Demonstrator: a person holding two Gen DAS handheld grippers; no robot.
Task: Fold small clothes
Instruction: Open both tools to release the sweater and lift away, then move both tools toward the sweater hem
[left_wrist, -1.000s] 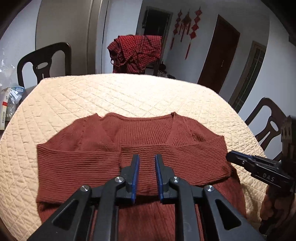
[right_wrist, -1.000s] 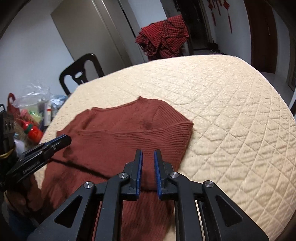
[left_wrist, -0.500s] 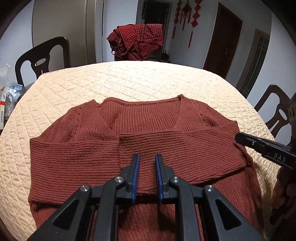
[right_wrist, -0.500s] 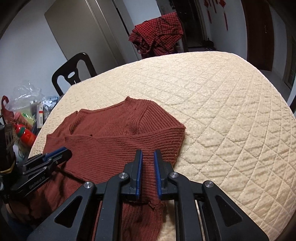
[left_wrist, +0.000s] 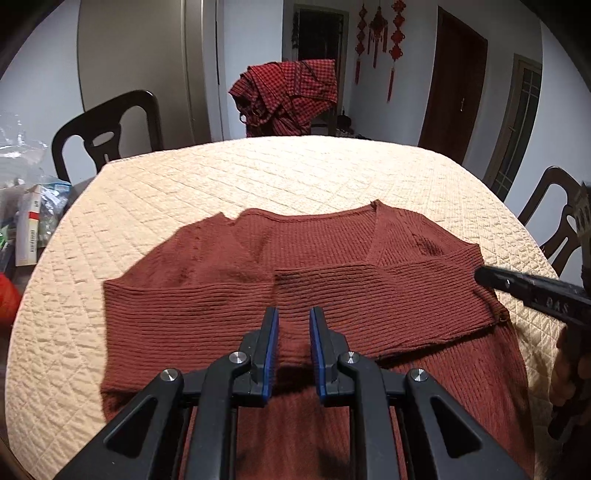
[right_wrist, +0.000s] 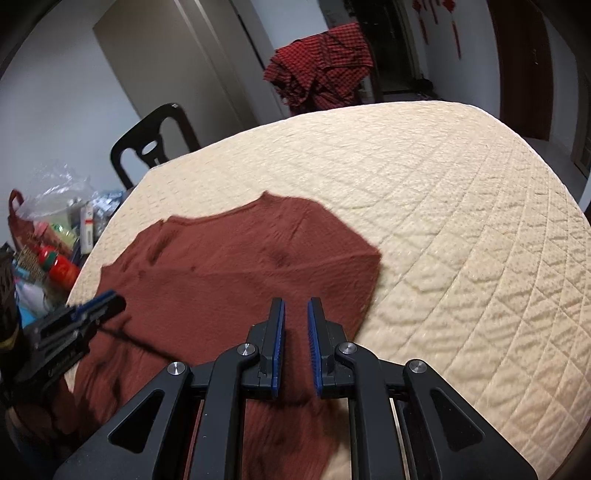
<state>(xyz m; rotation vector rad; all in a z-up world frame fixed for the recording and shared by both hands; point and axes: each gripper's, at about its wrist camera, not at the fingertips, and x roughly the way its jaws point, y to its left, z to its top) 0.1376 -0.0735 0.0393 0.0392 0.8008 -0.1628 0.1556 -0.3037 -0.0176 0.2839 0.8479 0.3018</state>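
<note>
A home dining room: dark wooden chairs (left_wrist: 107, 133) ring a quilt-covered surface (left_wrist: 295, 173), red knot ornaments (left_wrist: 378, 33) beside a door (left_wrist: 452, 92).

Right hand-held gripper (left_wrist: 487, 277) side: white letters "DAS", far right of the left hand-held gripper (left_wrist: 293, 332).
White carton (left_wrist: 29, 229), far left: vertical print, too small to read.

A cream quilted cover (left_wrist: 295, 177) lay over the surface. At the top centre of the frame, a red checked garment (left_wrist: 286, 94) hung over a chair. A dark wooden chair (left_wrist: 107, 133) stood at upper left, another chair (left_wrist: 550, 221) at right. Red knot ornaments (left_wrist: 378, 27) hung on the far wall beside a dark door (left_wrist: 452, 90). Packets and a red bottle (right_wrist: 61, 267) cluttered the left edge.
</note>
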